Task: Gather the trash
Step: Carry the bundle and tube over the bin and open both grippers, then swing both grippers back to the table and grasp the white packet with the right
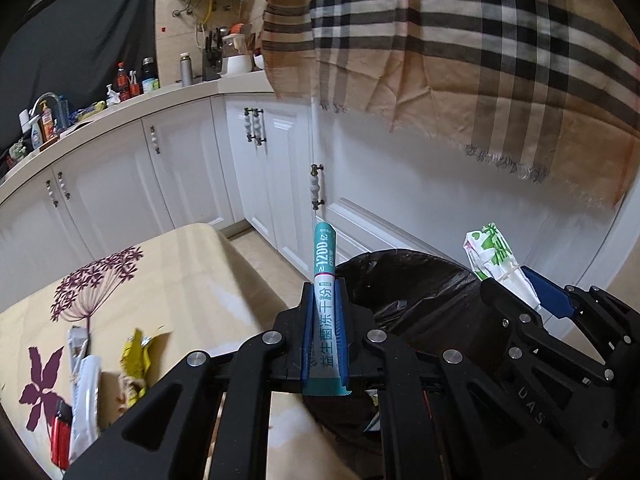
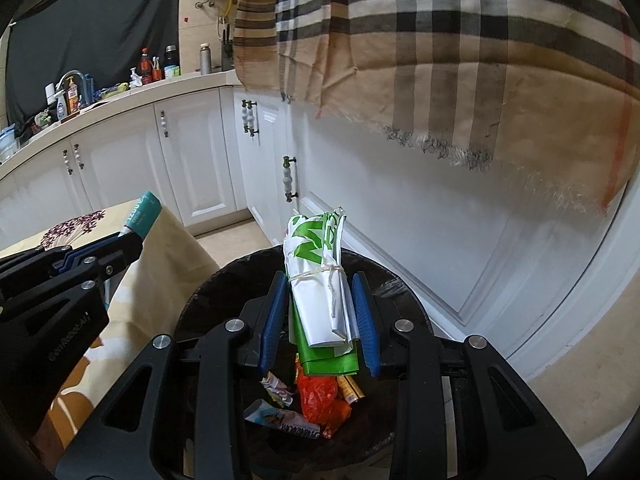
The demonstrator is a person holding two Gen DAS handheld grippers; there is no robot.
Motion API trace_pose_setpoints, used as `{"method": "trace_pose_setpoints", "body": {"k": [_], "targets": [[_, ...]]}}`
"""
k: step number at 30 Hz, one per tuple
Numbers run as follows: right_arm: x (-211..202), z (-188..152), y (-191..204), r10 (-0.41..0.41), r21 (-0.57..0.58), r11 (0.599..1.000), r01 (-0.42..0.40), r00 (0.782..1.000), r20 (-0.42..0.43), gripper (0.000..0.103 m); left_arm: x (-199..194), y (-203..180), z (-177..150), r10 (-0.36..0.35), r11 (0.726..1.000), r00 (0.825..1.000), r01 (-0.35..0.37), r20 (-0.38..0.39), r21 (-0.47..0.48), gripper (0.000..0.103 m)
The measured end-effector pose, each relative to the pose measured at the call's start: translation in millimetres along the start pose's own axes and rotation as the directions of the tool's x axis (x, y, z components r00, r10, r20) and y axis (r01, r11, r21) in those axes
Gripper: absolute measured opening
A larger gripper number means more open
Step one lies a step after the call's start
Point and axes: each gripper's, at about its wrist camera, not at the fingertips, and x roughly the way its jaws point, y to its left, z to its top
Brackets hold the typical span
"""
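Note:
My left gripper (image 1: pixel 325 292) is shut on a teal and white sachet stick (image 1: pixel 326 280), held upright at the table's right edge beside the bin (image 1: pixel 404 280). My right gripper (image 2: pixel 320 284) holds a rolled white and green plastic bag (image 2: pixel 320 276) tied with string, directly above the open black-lined bin (image 2: pixel 224 280). Its blue pads (image 2: pixel 365 316) stand slightly apart from the roll on the right side. The bin holds an orange wrapper (image 2: pixel 320 396) and other crumpled trash. The right gripper and bag also show in the left wrist view (image 1: pixel 496 256); the left gripper shows in the right wrist view (image 2: pixel 120 240).
A table with a cream floral cloth (image 1: pixel 160 280) carries more wrappers: a yellow one (image 1: pixel 136 356), a white sachet (image 1: pixel 84 392) and a red packet (image 1: pixel 60 436). White cabinets (image 1: pixel 280 168) and a hanging plaid cloth (image 1: pixel 480 60) stand behind the bin.

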Motion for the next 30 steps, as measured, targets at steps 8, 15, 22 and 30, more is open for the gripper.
{"method": "trace_pose_setpoints", "body": {"k": [8, 15, 22, 30], "targets": [[16, -1, -9, -0.032, 0.033, 0.999, 0.032, 0.999, -0.006, 0.047, 21, -4, 2, 0.007, 1.000, 0.999, -0.007, -0.044, -0.002, 0.043], [13, -2, -9, -0.037, 0.035, 0.999, 0.037, 0.999, -0.007, 0.048, 11, 6, 0, 0.020, 0.999, 0.999, -0.021, -0.041, -0.025, 0.048], [0, 0, 1, -0.013, 0.032, 0.999, 0.013, 1.000, -0.005, 0.048, -11, 25, -5, 0.049, 0.997, 0.998, -0.050, -0.031, -0.050, 0.053], [-17, -1, 37, 0.071, 0.005, 0.997, -0.071, 0.997, -0.013, 0.048, -50, 69, -24, 0.123, 0.986, 0.992, -0.126, -0.035, -0.105, 0.054]]}}
